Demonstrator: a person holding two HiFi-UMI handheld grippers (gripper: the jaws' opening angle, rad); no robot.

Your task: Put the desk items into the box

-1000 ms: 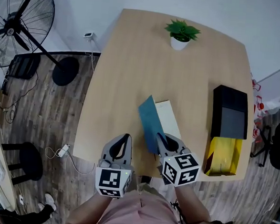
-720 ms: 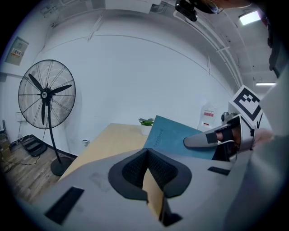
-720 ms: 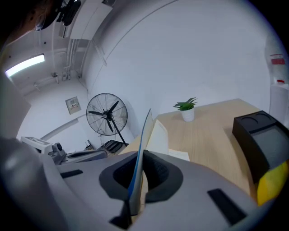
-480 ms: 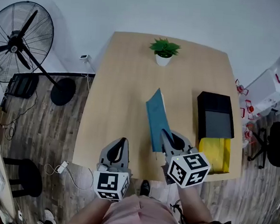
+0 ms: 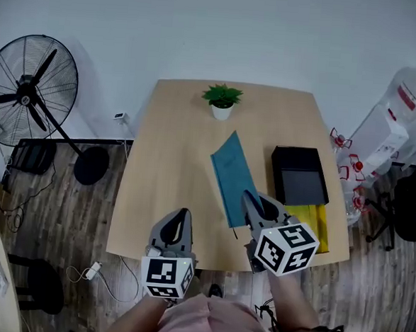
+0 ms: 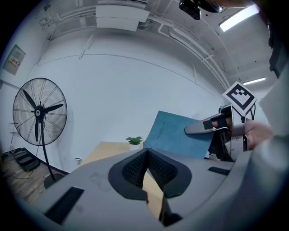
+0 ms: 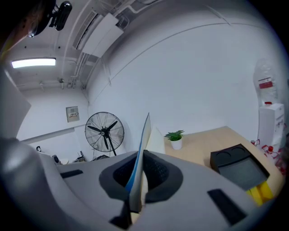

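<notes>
Right gripper (image 5: pixel 249 197): jaws clamped on the near lower corner of a blue notebook (image 5: pixel 232 174). In the right gripper view the notebook (image 7: pixel 144 131) stands on edge between the pads, blue cover to the gripper's left and pale page edges to its right, rising up and forward from the jaws. The left gripper view shows the cover face-on (image 6: pixel 174 135), tilted, with the right gripper (image 6: pixel 211 128) pinching it from the side. Left gripper (image 5: pixel 183 214): jaws drawn together with nothing between them (image 6: pixel 146 151), held level with and to the left of the right gripper, near the front edge of the table (image 5: pixel 162 158). Black box (image 5: pixel 299 177): lying open on the table ahead of the right gripper and to its right, apart from the notebook; an inner tray is visible (image 7: pixel 237 167). A yellow item (image 5: pixel 312 220) lies against the box's near end, just right of the right gripper. A small potted plant (image 5: pixel 221 100) stands at the far table edge, straight ahead of both grippers. A pedestal fan (image 5: pixel 29 89) stands on the floor, well left of the left gripper.
</notes>
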